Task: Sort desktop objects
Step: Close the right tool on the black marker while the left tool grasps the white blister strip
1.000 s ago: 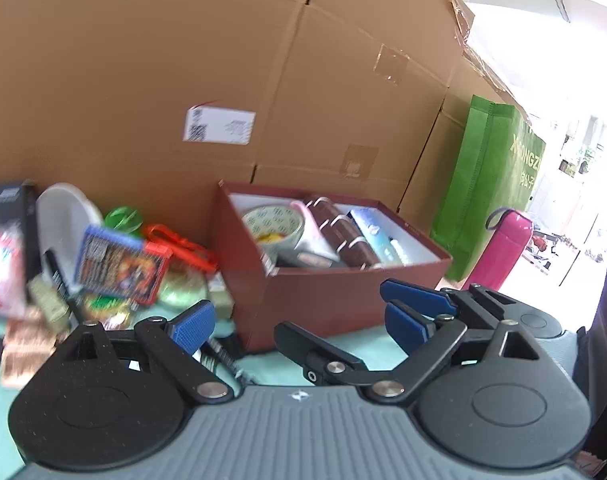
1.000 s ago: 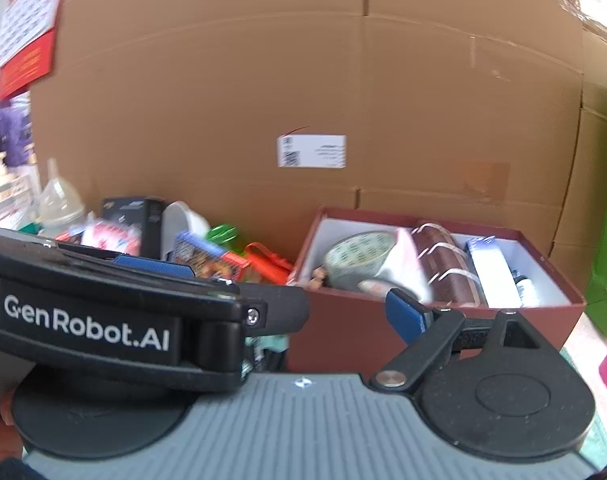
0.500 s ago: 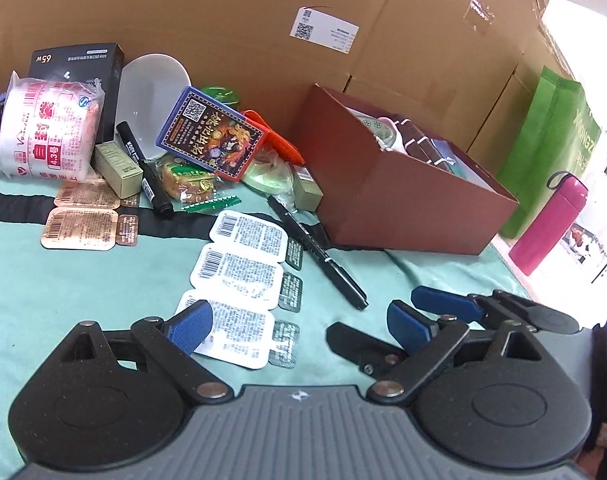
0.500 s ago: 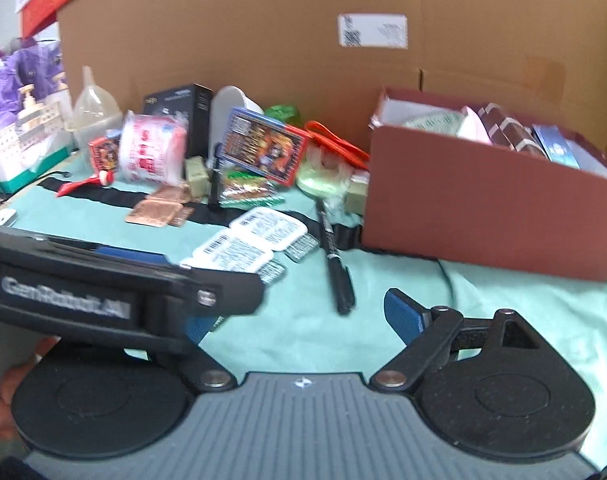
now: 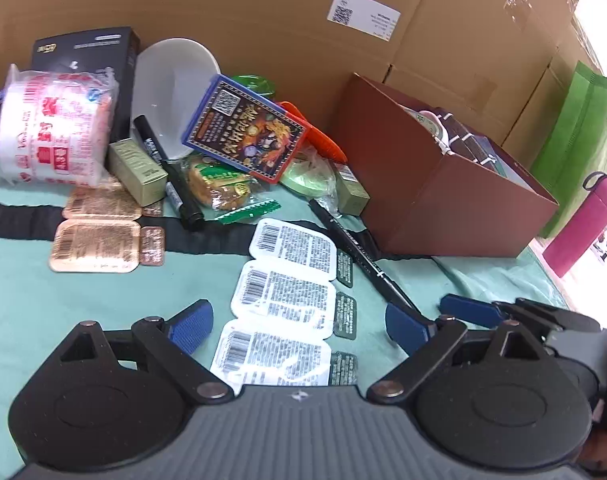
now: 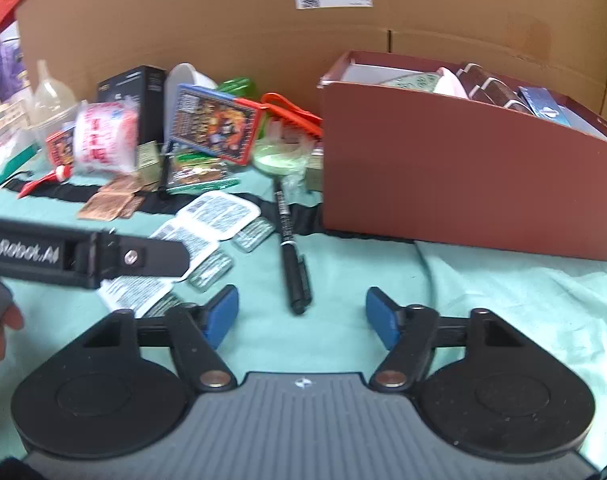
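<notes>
My left gripper (image 5: 299, 326) hangs open low over the teal cloth, its fingers either side of a strip of white blister packs (image 5: 287, 284) without touching it. My right gripper (image 6: 301, 316) is beside it, jaws closing. The near end of a black marker (image 6: 291, 248) lies just ahead of the gap, and the pads do not press on it. Behind the marker stands a red-brown box (image 6: 443, 184) holding tape, dark rolls and small cartons. The left gripper's body (image 6: 83, 256) crosses the right wrist view at the left.
A pile sits at the back left: a blue-red card box (image 5: 243, 128), white bowl (image 5: 171, 80), second marker (image 5: 171, 176), copper foil packs (image 5: 95, 236), pink-printed roll (image 5: 55, 120), black carton (image 5: 87, 52). Cardboard boxes wall the back. A pink bottle (image 5: 583, 224) stands right.
Both grippers have sunk and tipped down, from facing the cardboard wall to hanging just above the cloth. The right jaws have narrowed. The marker's end now lies close to the right fingers.
</notes>
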